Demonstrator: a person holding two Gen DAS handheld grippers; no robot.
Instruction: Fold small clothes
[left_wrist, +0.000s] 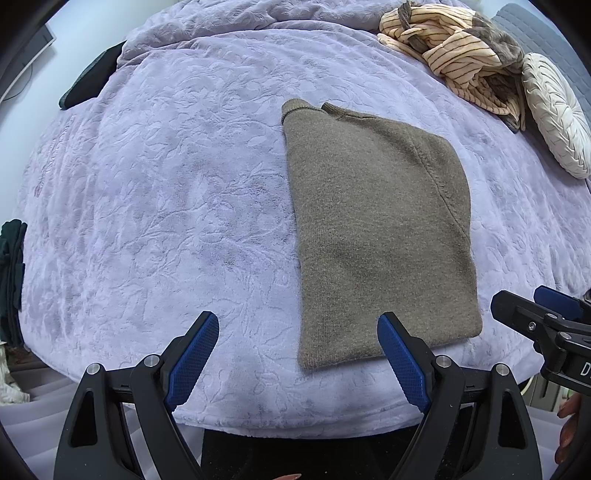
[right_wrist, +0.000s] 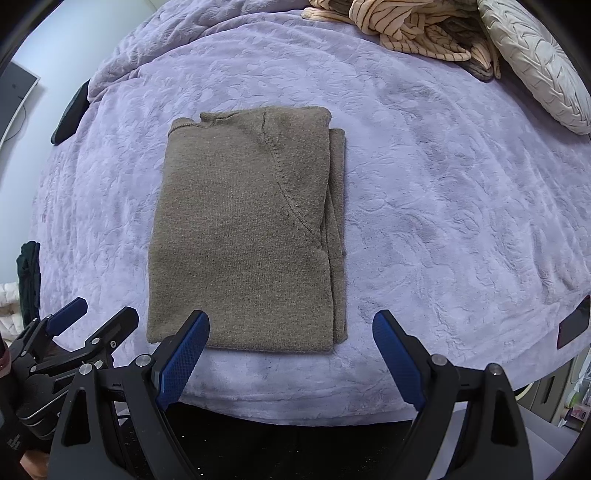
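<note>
A brown knit sweater lies folded into a long rectangle on the lilac blanket, its collar at the far end. In the right wrist view the sweater shows its sleeve layers stacked along the right edge. My left gripper is open and empty, just above the sweater's near left corner. My right gripper is open and empty over the sweater's near right edge. Each gripper shows at the edge of the other's view: the right one, the left one.
A heap of striped peach and grey clothes lies at the far right, beside a round cream pillow. A dark item lies at the bed's far left edge, dark cloth at the left. A dark flat object sits at the right edge.
</note>
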